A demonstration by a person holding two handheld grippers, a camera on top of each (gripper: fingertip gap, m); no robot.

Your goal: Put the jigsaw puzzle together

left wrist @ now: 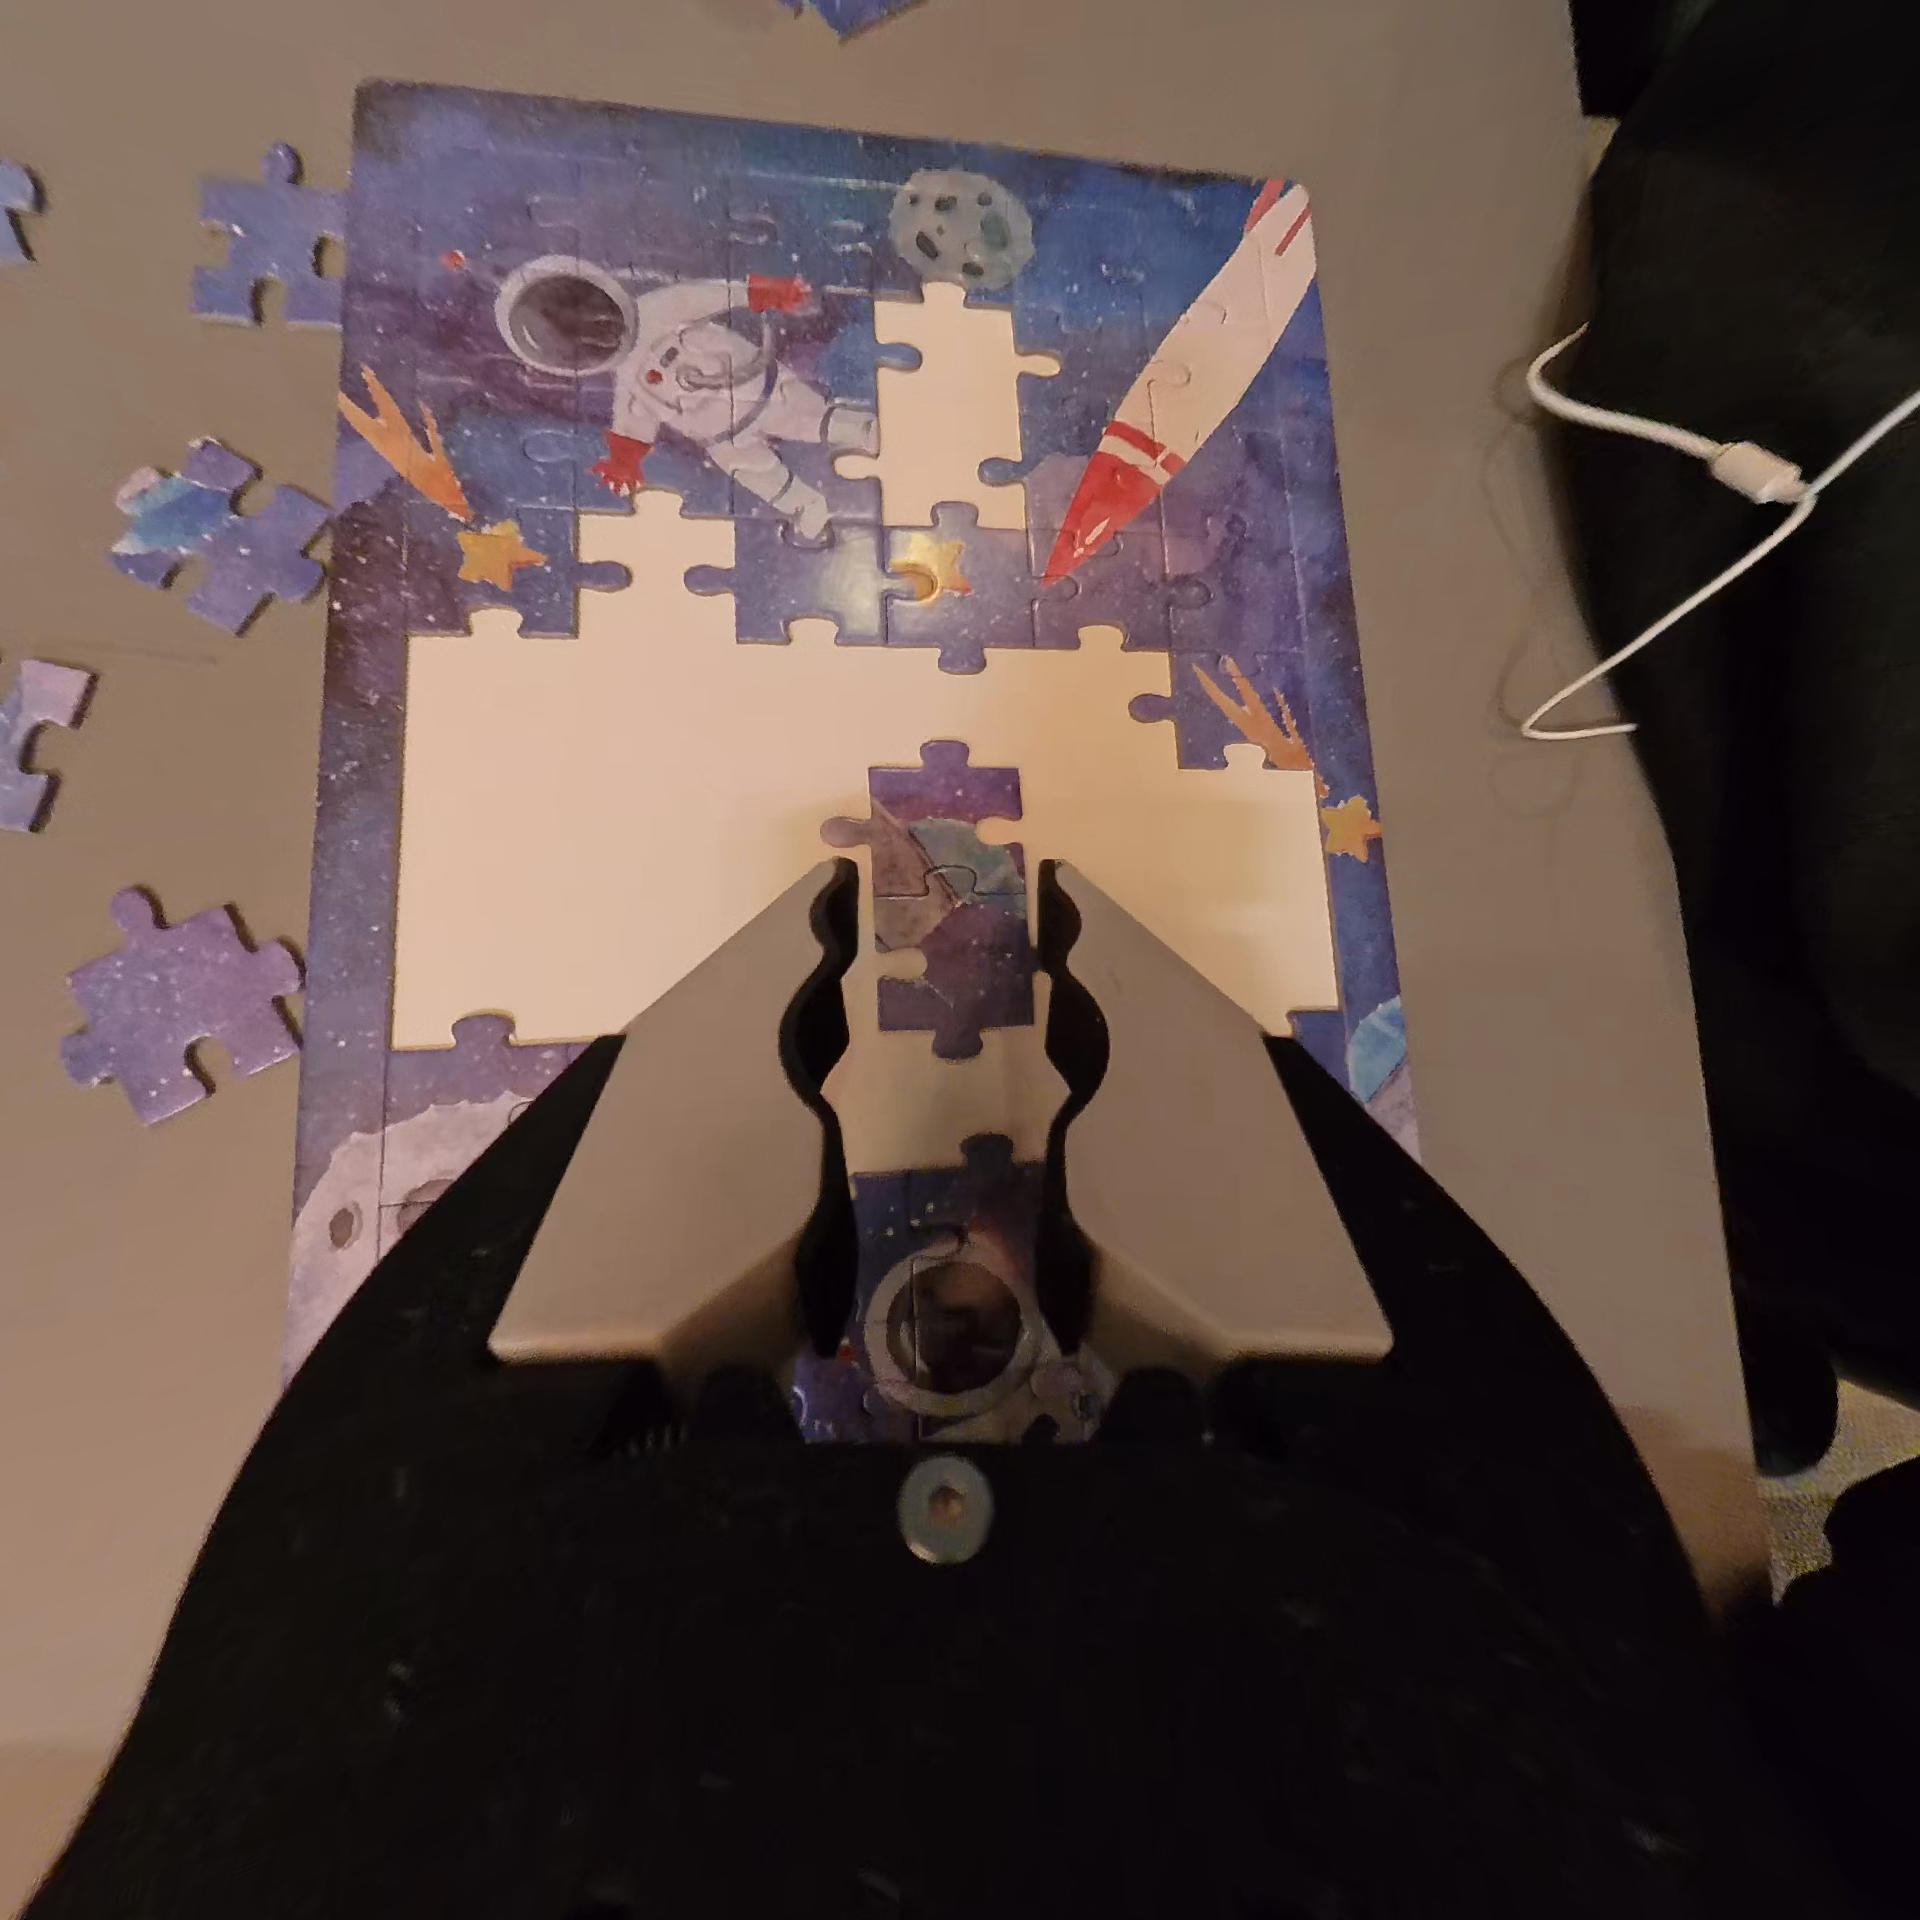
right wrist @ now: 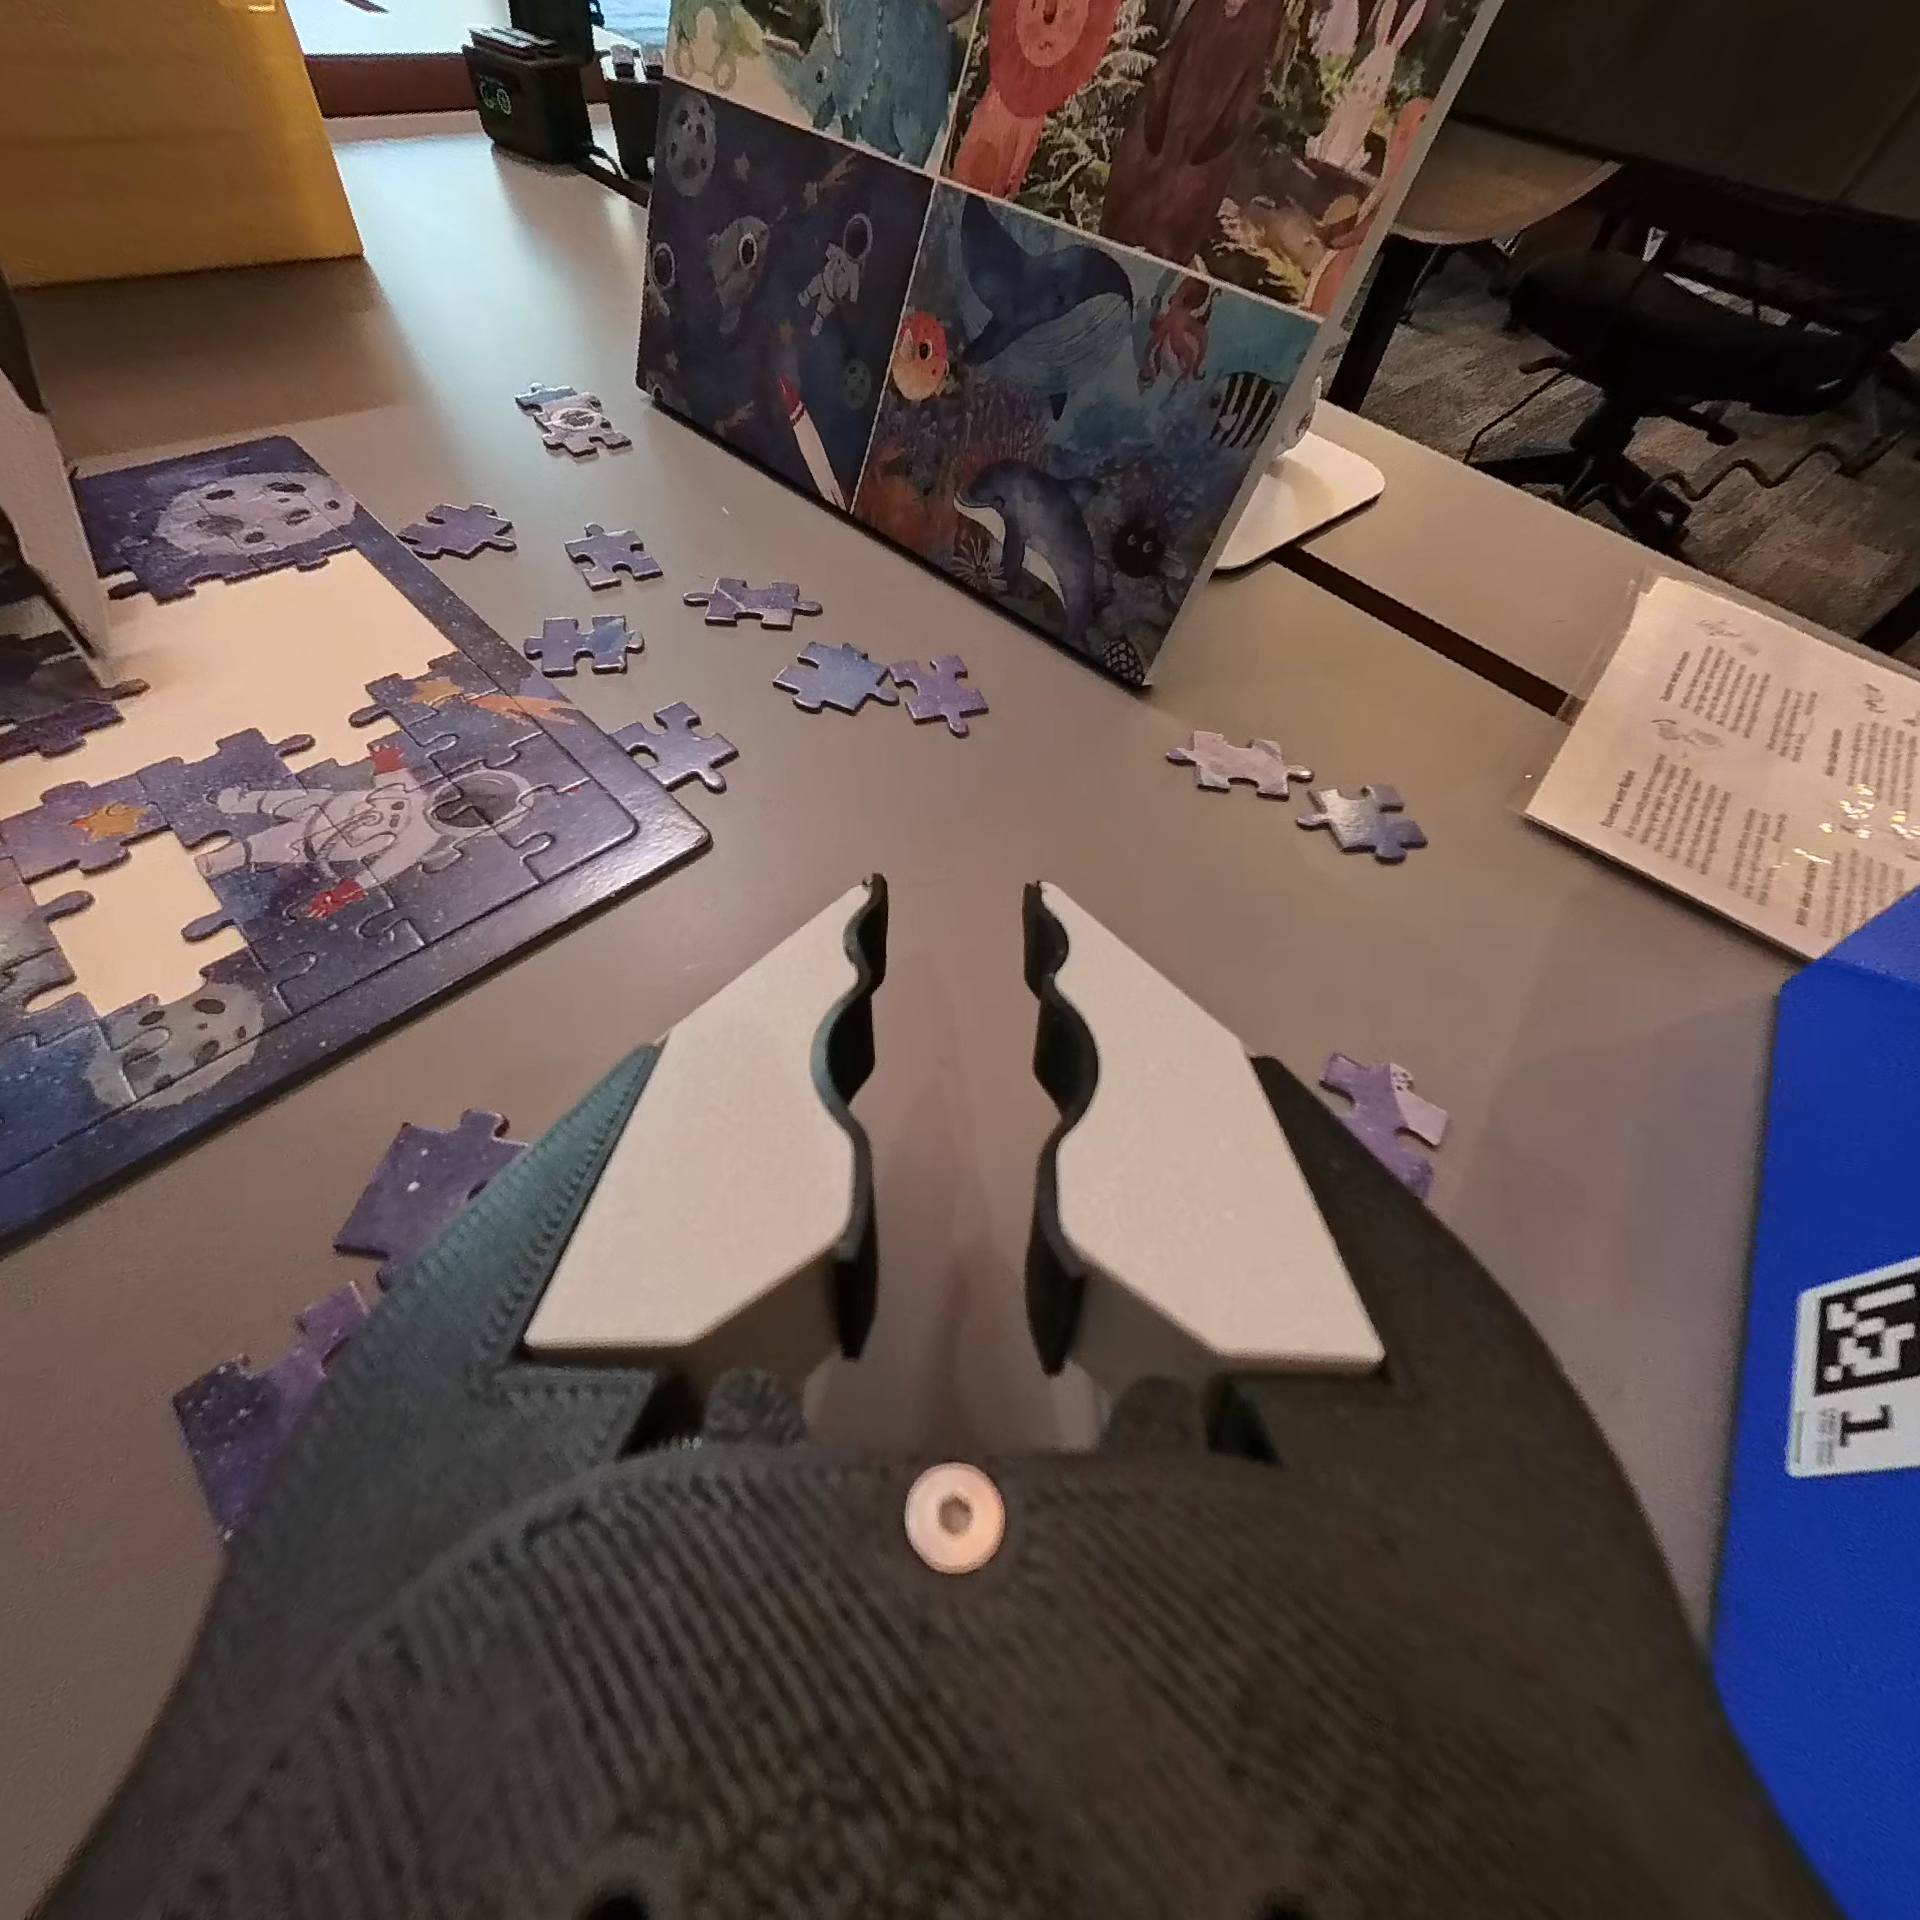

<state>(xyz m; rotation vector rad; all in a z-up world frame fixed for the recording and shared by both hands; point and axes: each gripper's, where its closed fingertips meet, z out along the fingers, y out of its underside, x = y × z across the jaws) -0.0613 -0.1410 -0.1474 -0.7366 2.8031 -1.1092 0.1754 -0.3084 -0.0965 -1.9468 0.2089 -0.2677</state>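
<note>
LEFT WRIST VIEW: the left gripper [left wrist: 948, 873] hangs over a space-themed jigsaw board [left wrist: 364, 727] lying on a grey table [left wrist: 156, 1351].
LEFT FINGERS: set narrowly apart, with a pair of joined purple pieces [left wrist: 951, 894] lying flat on the board's bare cream area between them. The right pad sits at the pieces' edge, while a sliver of cream shows beside the left pad; I can't tell whether they grip.
AROUND IT: loose pieces [left wrist: 182, 1013] lie on the table left of the board; a white cable [left wrist: 1662, 582] runs along the right.
RIGHT WRIST VIEW: the right gripper [right wrist: 954, 904] sits low over bare table.
RIGHT FINGERS: narrowly parted, with only tabletop between them.
NEARBY: the board lies to its left and scattered pieces [right wrist: 883, 686] ahead. An upright picture box [right wrist: 935, 364] stands beyond, a printed sheet [right wrist: 1714, 748] lies right, and a blue block [right wrist: 1818, 1558] is close at the right edge.
</note>
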